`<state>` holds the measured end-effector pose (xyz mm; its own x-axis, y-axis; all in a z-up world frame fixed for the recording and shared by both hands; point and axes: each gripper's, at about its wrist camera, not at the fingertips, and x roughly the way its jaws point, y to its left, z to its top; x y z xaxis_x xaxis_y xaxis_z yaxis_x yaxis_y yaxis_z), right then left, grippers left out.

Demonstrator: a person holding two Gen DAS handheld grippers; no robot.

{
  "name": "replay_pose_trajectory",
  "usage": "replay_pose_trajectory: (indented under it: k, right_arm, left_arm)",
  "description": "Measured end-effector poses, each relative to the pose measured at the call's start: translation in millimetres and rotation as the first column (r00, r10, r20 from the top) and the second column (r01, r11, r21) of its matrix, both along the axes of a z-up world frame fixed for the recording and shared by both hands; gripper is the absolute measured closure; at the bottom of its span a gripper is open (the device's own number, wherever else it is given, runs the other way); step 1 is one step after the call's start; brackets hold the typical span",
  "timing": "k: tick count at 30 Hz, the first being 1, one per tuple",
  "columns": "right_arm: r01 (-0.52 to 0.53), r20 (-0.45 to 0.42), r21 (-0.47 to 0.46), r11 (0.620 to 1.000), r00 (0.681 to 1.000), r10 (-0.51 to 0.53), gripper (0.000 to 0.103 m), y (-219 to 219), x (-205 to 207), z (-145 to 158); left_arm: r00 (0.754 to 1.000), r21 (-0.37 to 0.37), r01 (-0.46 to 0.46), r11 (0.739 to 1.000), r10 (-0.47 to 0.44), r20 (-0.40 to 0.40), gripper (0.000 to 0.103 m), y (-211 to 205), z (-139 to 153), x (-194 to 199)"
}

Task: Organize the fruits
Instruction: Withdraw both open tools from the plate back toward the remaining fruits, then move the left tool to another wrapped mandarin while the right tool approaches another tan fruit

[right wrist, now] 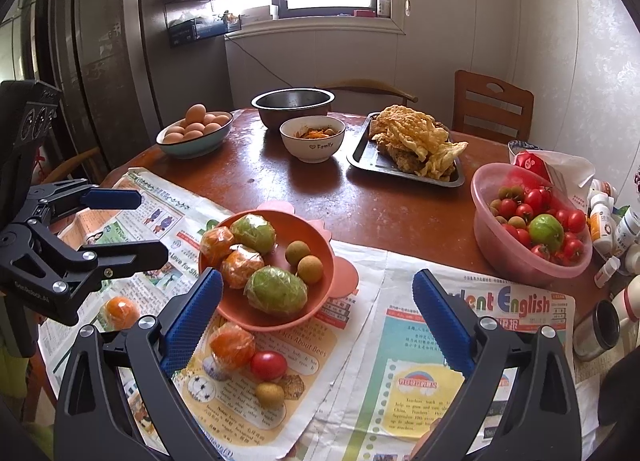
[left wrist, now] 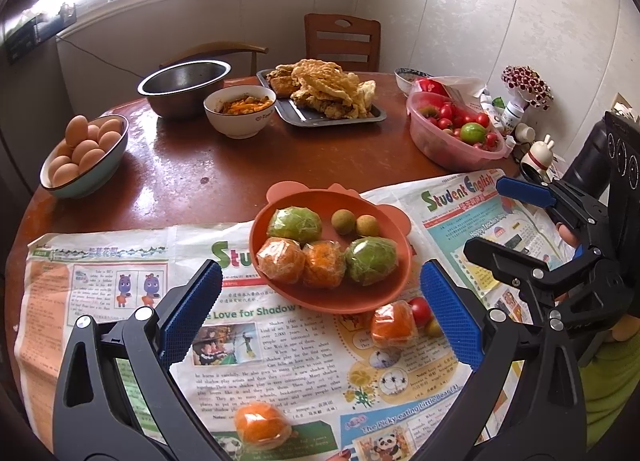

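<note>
At six o'clock from the orange bowl (right wrist: 276, 301), a wrapped orange (right wrist: 232, 345), tomato (right wrist: 269, 365) and longan (right wrist: 269, 395) lie loose on the newspaper (right wrist: 400, 361). Your left gripper (left wrist: 320, 313) and right gripper (right wrist: 318, 317) both hang spread and empty. You seem between picks; next, close on that orange gently.

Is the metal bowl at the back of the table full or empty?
Looks empty. The metal bowl shows only bare steel inside in both views, though its bottom is hidden behind the near rim.

Orange bowl (right wrist: 320, 261), centre: six fruits. Loose wrapped orange (right wrist: 233, 345), tomato (right wrist: 269, 365), longan (right wrist: 269, 395) at 6 o'clock; right gripper (right wrist: 318, 311) spread wide.
</note>
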<state>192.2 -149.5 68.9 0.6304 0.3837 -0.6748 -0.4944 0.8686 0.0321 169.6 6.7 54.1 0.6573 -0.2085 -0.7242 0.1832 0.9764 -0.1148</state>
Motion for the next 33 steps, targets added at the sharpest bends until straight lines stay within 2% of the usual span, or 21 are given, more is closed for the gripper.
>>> replay_pose_trajectory:
  k: [7,15,33]
  right_arm:
    - [-0.007,-0.009,-0.01,1.0,1.0,0.007,0.007,-4,-14,-6]
    - [-0.028,-0.043,-0.035,0.999,0.999,0.026,0.007,-7,-32,-25]
    - [-0.074,-0.114,-0.069,0.995,0.991,0.066,0.009,-1,-50,-69]
  left_arm:
    - [1.0,-0.001,0.009,1.0,-0.009,-0.004,0.01,-8,-2,-8]
    - [1.0,-0.005,0.02,1.0,-0.02,-0.021,0.01,-16,-11,-16]
    - [0.995,-0.024,0.03,0.999,-0.032,-0.093,0.01,-28,-44,-27]
